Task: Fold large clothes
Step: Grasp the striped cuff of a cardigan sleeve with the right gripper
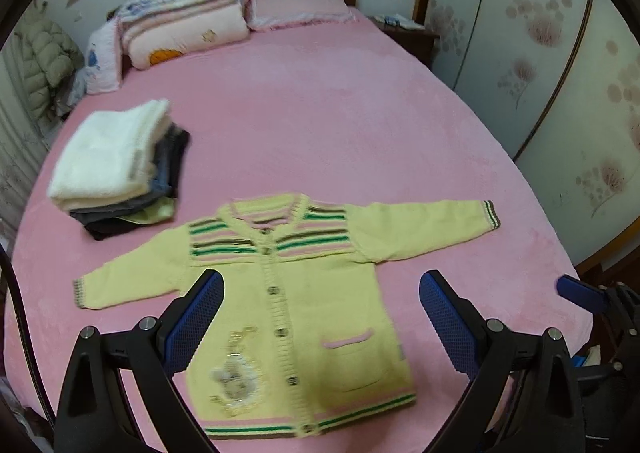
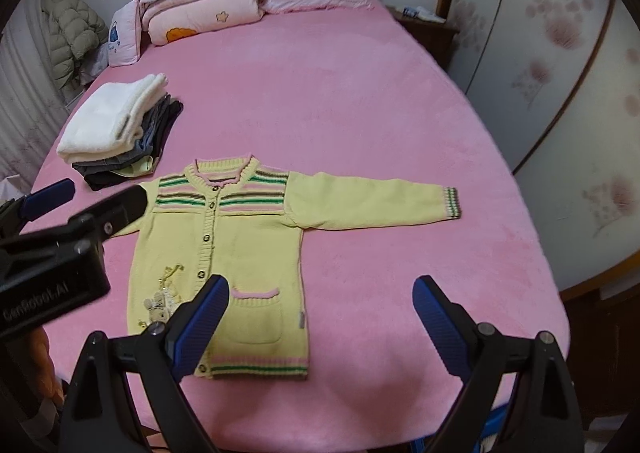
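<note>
A yellow knitted cardigan (image 1: 304,301) with striped yoke, buttons and a pocket lies flat, front up, on the pink bed (image 1: 320,125), both sleeves spread out. It also shows in the right wrist view (image 2: 248,249). My left gripper (image 1: 320,285) is open and empty, hovering above the cardigan's lower body. My right gripper (image 2: 320,293) is open and empty, above the cardigan's lower right hem and the bedsheet (image 2: 360,93). The left gripper shows at the left in the right wrist view (image 2: 92,197).
A stack of folded clothes (image 1: 116,169) with a white one on top sits left of the cardigan, also seen in the right wrist view (image 2: 116,125). Folded quilts (image 1: 180,17) and a pillow (image 1: 300,7) lie at the headboard. A wardrobe (image 1: 560,73) stands at the right.
</note>
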The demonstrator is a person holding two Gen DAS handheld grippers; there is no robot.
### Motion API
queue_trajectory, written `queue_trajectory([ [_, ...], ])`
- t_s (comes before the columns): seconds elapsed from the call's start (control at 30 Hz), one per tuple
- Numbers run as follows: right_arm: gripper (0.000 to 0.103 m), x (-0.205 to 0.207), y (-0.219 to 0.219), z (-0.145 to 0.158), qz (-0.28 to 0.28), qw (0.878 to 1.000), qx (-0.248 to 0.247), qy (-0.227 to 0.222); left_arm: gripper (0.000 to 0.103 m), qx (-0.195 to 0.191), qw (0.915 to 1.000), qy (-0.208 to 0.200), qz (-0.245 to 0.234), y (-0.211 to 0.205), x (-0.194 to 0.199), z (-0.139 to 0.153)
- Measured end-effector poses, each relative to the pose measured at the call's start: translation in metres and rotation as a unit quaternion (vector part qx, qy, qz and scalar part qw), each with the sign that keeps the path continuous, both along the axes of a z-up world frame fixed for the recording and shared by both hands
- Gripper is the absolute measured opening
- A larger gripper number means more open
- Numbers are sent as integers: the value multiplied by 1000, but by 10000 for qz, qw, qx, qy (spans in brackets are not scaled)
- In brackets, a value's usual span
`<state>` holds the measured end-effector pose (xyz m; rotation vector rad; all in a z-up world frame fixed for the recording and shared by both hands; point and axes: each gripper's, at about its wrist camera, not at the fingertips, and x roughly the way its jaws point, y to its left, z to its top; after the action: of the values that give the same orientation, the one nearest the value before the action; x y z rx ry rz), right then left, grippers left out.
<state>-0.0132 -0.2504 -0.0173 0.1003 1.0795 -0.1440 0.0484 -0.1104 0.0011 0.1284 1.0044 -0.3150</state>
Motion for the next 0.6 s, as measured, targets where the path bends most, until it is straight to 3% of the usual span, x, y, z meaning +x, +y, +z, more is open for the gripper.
queue_trajectory([
  [0.13,86,20,-39,-29,101,9991,360,200,98,-72,9996,260,63,-39,21,-25],
  [0.27,84,39,-86,-66,45,9967,683,437,98,-90,9990,399,180,-76,46,-55],
  [0.6,80,96,-229,-160,-932,9895,940,588,97,396,9969,617,296,-152,114,-155],
])
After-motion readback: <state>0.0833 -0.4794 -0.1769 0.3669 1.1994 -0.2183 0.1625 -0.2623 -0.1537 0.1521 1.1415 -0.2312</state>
